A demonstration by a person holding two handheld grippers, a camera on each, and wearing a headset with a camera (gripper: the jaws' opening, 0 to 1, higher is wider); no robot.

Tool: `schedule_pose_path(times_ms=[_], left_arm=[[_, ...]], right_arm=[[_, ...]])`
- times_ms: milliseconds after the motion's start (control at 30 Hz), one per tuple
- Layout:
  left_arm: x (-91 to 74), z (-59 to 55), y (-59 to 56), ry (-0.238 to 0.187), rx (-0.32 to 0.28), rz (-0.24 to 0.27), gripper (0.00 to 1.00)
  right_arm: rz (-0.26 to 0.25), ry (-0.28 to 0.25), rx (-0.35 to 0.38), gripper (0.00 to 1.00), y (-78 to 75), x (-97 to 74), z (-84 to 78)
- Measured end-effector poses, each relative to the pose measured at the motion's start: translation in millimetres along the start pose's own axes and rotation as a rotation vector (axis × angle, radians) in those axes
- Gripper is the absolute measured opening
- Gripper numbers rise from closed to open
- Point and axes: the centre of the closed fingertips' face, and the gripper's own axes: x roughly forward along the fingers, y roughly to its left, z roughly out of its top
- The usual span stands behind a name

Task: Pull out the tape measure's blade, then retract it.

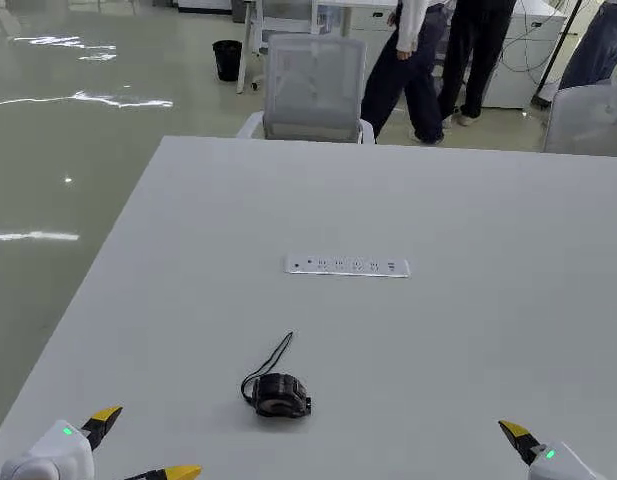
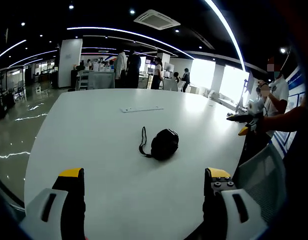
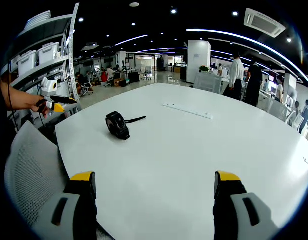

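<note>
Left gripper (image 1: 143, 443): low at the near left corner of the head view, over the near edge of the table (image 1: 488, 330). Its yellow-tipped jaws point forward and to the right.
Left jaws: wide apart in the left gripper view, with bare tabletop between them and nothing held.
Right gripper (image 3: 155, 176): low at the near right in the head view, where one yellow tip angles up and to the left. From the left gripper view it hangs off the table's side, in a hand.
Right jaws: spread wide in the right gripper view, gripping nothing.
Tape measure (image 1: 280, 395): a black case resting on the table close to its near edge, between the two grippers and somewhat nearer the left one. It touches neither gripper.
Axis: a black wrist strap loops out of the case and runs away from the person, slanting slightly right. Blade not yet pulled out; which way its mouth faces cannot be told.
Open room: bare white tabletop on every side of the case. A white power strip (image 1: 348, 266) lies well beyond it, crosswise.
Edges: the table's left edge runs diagonally toward a grey chair (image 1: 313, 90) at the far side.
</note>
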Motion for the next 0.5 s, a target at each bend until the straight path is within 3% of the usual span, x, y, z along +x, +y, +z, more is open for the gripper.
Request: schedule_pose_path(times_ms=[167,300,400,500], left_arm=[[-14.4,-8.9,5.4,-0.004,-0.009,0.022,0.99],[-22.8,-18.8,1.7,0.017,-0.015,0.023,0.99],[-31.4,-17.4,-0.3,-0.008,-0.038,0.028,0.99],[-37.5,-17.7,0.1,-0.017,-0.041,0.038,0.99]], right_arm=[[-0.041,-0.024,-0.007,1.00,-6.1,-15.9,-6.3],[-0.068,-0.014,0.041,1.00,-10.4,-26.5,-24.3],[-0.101,-0.046,0.054,1.00,-15.2,-39.6,-27.7],[-0.121,-0.021,0.059,1.00,-14.1,-52.1,-36.2]])
